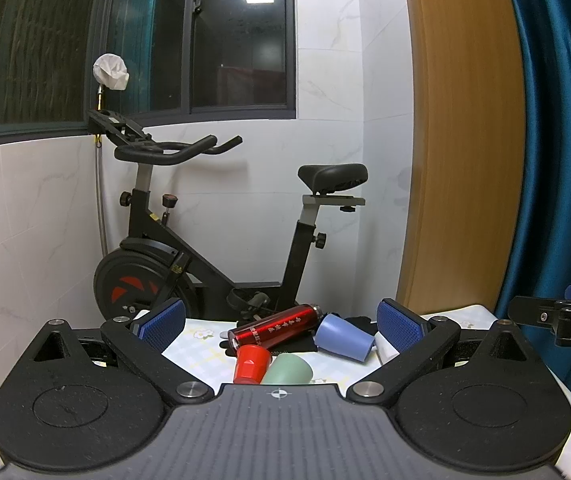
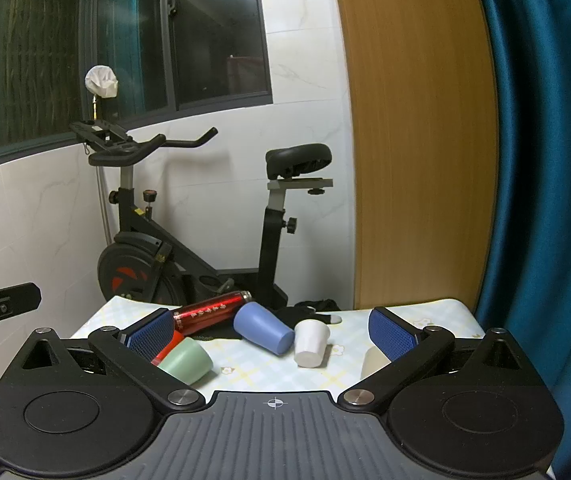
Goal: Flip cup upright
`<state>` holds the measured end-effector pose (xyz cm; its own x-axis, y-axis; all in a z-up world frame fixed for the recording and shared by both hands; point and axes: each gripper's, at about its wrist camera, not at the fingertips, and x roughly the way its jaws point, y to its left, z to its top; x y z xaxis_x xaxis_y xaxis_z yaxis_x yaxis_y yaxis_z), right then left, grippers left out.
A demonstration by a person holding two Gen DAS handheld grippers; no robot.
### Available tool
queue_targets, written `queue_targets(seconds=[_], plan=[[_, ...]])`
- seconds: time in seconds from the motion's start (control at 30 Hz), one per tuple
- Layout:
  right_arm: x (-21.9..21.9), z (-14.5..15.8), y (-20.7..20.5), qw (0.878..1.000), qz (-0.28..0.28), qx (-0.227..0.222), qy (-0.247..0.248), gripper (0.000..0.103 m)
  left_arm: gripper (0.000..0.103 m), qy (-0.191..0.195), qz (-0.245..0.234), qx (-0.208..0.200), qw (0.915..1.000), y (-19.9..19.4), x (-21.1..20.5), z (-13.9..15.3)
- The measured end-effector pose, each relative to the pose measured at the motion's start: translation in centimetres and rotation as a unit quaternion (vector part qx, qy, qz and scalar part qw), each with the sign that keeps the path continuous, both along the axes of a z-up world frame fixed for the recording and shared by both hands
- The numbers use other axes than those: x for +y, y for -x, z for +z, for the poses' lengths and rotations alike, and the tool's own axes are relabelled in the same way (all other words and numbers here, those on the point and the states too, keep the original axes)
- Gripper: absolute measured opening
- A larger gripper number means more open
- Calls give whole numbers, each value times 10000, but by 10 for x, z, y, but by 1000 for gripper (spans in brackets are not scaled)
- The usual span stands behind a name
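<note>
While both the left hand-held gripper (image 1: 281,326) and right hand-held gripper (image 2: 273,330) hover released, the approach step stands pending, requiring closure on a tipped cup such as the blue cup (image 2: 263,330).

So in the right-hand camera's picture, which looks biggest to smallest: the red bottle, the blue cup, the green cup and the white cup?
As they look in the right wrist view:
1. red bottle, longest
2. blue cup
3. green cup, though it lies nearer the camera and is partly hidden, so its place against the blue one is unsure
4. white cup
</note>
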<state>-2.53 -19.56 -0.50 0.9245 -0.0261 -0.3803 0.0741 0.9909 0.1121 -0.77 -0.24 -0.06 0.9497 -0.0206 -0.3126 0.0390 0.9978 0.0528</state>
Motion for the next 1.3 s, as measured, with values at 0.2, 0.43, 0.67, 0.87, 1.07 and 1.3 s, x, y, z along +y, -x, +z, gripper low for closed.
queue_targets(seconds=[0.2, 0.43, 0.67, 0.87, 1.07, 1.3], plan=[[0, -1, 0, 10000, 2, -7, 1, 103, 103, -3, -4, -6, 10000, 0, 0, 0], [0, -1, 0, 10000, -1, -6, 4, 103, 103, -23, -41, -42, 10000, 2, -3, 1], [0, 0, 0, 10000, 1, -5, -3, 103, 103, -22, -35, -40, 10000, 2, -3, 1], [0, 1, 1, 10000, -4, -9, -12, 103, 103, -6, -23, -15, 10000, 1, -2, 1], [0, 2, 2, 10000, -2, 7, -25, 103, 103, 260, 121, 190, 9994, -7, 10, -2], [-4, -2, -3, 9998, -126, 33, -129, 103, 103, 454, 791, 309, 9954, -16, 40, -9]])
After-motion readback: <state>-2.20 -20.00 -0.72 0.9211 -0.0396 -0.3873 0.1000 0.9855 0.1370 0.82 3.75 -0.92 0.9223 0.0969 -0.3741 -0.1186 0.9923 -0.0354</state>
